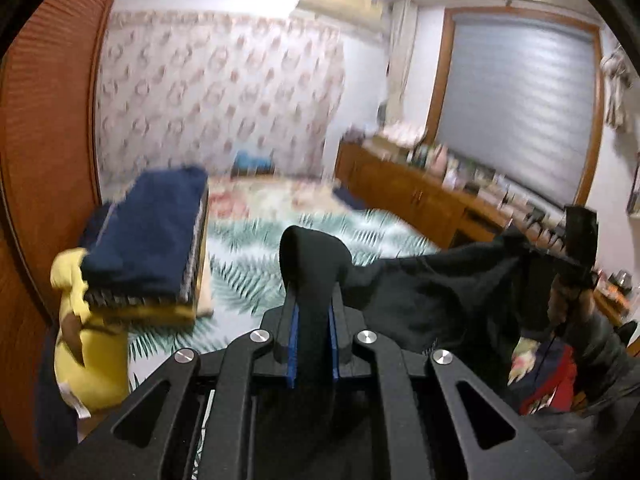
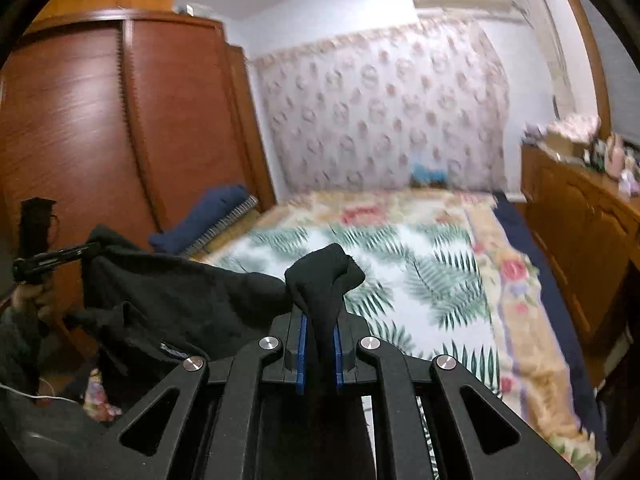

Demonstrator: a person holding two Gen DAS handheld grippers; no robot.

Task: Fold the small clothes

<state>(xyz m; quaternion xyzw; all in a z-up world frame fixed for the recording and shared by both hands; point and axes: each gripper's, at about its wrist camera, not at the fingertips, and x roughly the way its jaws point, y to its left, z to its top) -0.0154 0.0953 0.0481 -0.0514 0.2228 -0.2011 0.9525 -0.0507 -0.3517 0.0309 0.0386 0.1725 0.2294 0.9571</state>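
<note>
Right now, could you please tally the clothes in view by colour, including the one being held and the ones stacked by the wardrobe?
Black: 1, the black garment, held up over the bed between the left claw and right claw.
Navy: 1, the folded navy garment on top of the stack.
Yellow: 1, the yellow garment beneath it.
Total: 3; the stack's middle layers are too blurred to count.

Home bedroom: bed with fern-print spread, wooden wardrobe, wall air conditioner, cluttered low cabinet under blinds.
</note>
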